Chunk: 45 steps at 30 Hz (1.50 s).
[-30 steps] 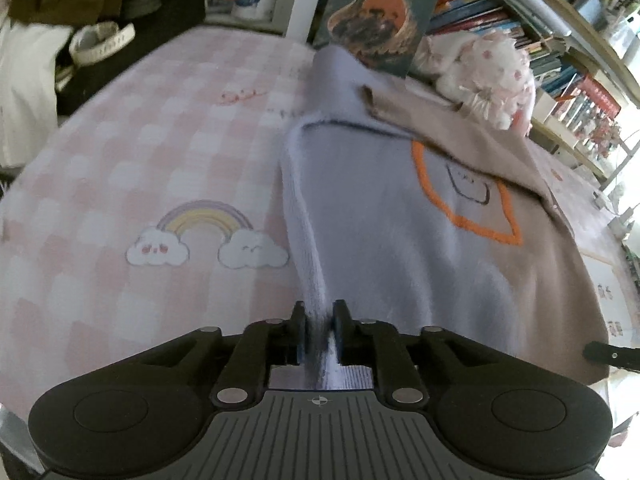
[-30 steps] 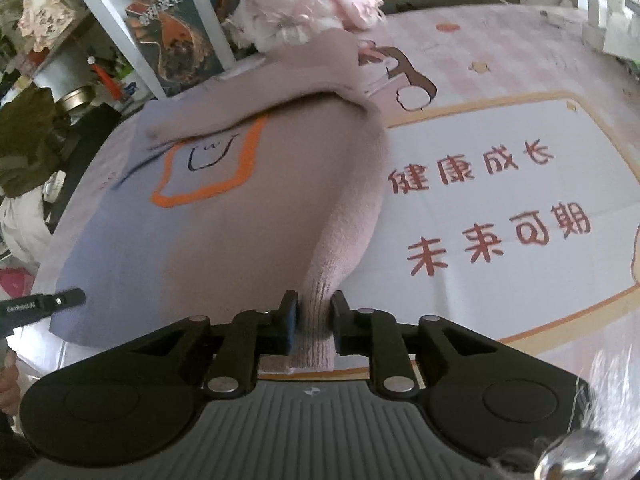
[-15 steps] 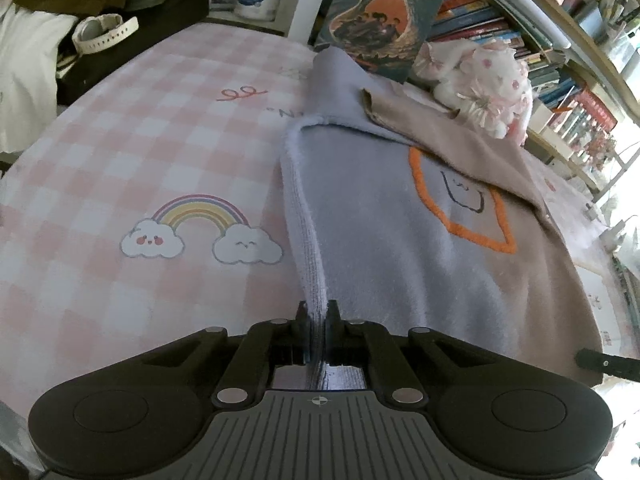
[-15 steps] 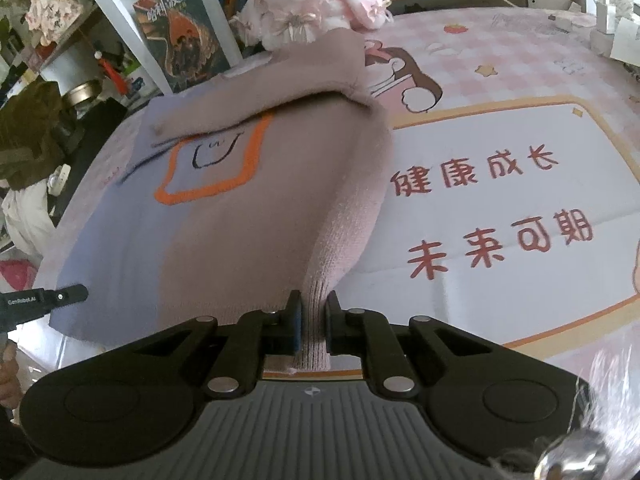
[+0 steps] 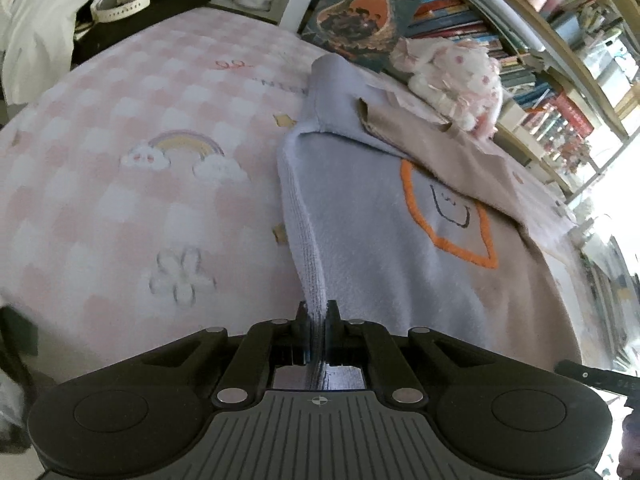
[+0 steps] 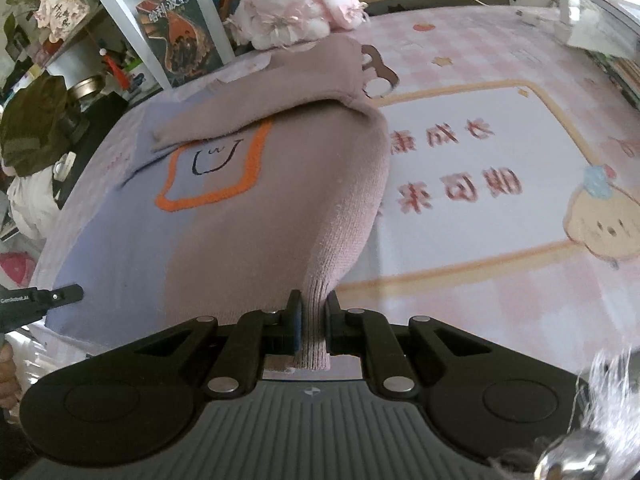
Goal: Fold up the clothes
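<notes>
Both tools pinch sweater (image 5: 372, 248) hem: left tool (image 5: 316, 316) clamps lilac corner, right tool (image 6: 313, 312) mauve corner.

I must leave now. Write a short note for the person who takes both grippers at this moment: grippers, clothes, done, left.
Left gripper: shut on the sweater's lavender bottom corner.
Right gripper: shut on the sweater's pink bottom corner.
The sweater lies on the pink checked cover, hem lifted; the plush toy sits just beyond the collar.
Done: pink sleeve folded across the chest.
Left: probably carry the hem up toward the collar, then release.
</notes>
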Tool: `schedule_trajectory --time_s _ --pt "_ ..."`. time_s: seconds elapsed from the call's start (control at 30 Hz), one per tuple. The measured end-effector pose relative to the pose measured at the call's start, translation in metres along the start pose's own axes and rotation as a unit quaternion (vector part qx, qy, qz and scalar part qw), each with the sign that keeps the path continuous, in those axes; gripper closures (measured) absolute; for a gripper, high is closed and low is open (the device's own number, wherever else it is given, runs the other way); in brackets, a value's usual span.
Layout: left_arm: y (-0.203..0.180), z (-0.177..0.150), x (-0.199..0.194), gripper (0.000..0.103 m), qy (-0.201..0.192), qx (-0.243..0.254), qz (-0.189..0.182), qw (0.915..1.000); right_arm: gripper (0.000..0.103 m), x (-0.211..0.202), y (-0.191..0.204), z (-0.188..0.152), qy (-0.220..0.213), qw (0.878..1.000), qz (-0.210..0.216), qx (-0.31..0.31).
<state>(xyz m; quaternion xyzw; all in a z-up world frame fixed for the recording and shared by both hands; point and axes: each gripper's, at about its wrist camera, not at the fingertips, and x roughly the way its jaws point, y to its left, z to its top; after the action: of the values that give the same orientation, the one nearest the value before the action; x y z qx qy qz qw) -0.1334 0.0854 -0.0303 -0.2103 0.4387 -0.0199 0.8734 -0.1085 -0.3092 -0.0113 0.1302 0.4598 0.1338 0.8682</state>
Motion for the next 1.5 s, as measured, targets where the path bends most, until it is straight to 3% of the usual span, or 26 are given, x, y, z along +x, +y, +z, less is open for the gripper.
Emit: schedule_trajectory --time_s 0.33,0.63,0.77,0.87,1.03,1.17,1.3,1.5 --pt "-0.010 -0.042 -0.022 0.098 0.016 -0.021 -0.012 0.9996 0.093 -0.034 -0.025 -0.049 0.023 1.000 0.000 0.008" --pt "-0.010 -0.062 -0.034 0.099 0.022 -0.057 -0.038 0.9974 0.093 -0.052 -0.040 -0.063 0.032 0.999 0.016 0.038" --pt "0.001 -0.041 -0.047 0.099 -0.016 -0.136 -0.114 0.9841 0.093 -0.065 -0.057 -0.049 0.027 0.988 0.095 0.121" --pt "0.007 -0.016 -0.052 0.099 -0.056 -0.191 -0.167 0.9656 0.094 -0.077 -0.074 -0.031 -0.008 0.963 0.175 0.206" --pt "0.012 0.031 -0.037 0.099 -0.105 -0.253 -0.227 0.9348 0.093 -0.078 -0.089 0.008 -0.089 0.916 0.255 0.296" --pt "0.006 0.071 -0.007 0.099 -0.107 -0.259 -0.232 0.9315 0.094 -0.065 -0.085 0.048 -0.133 0.899 0.271 0.318" --pt "0.000 0.110 0.025 0.099 -0.105 -0.265 -0.236 0.9291 0.094 -0.043 -0.084 0.087 -0.152 0.894 0.252 0.339" --pt "0.000 0.137 0.065 0.099 -0.068 -0.255 -0.216 0.9401 0.093 0.000 -0.092 0.121 -0.147 0.896 0.205 0.366"
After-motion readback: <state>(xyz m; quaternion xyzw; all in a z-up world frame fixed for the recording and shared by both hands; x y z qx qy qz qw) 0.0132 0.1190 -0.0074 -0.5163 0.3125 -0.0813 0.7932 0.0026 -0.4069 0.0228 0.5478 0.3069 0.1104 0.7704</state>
